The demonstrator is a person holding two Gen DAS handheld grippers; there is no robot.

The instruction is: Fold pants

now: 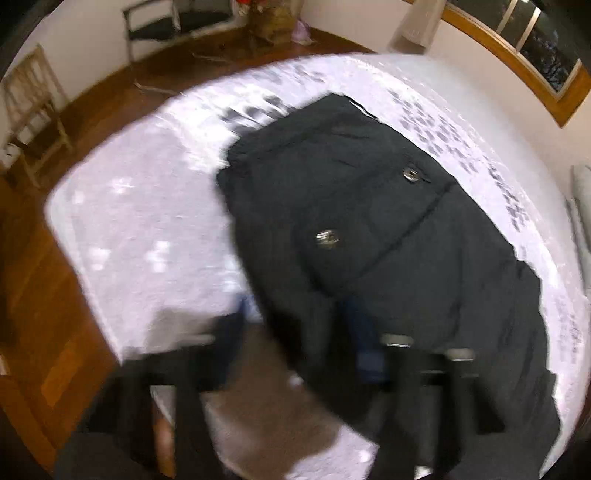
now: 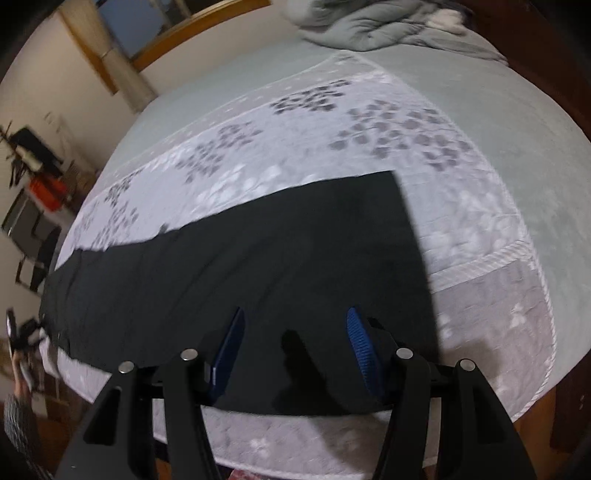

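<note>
Where the black pants [image 2: 236, 266] lie flat along the patterned white bedspread [image 2: 332, 122], two metal buttons [image 1: 327, 236] show (blurred); right gripper [image 2: 295, 347] gapes empty above them, left gripper [image 1: 295, 332] unreadable; wooden floor [image 1: 55, 314] beyond.

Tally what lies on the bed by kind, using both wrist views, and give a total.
Black pants: 1
Metal buttons on the pants: 2
White patterned bedspread: 1
Rumpled grey-green blanket at the far end: 1
Total: 5
</note>
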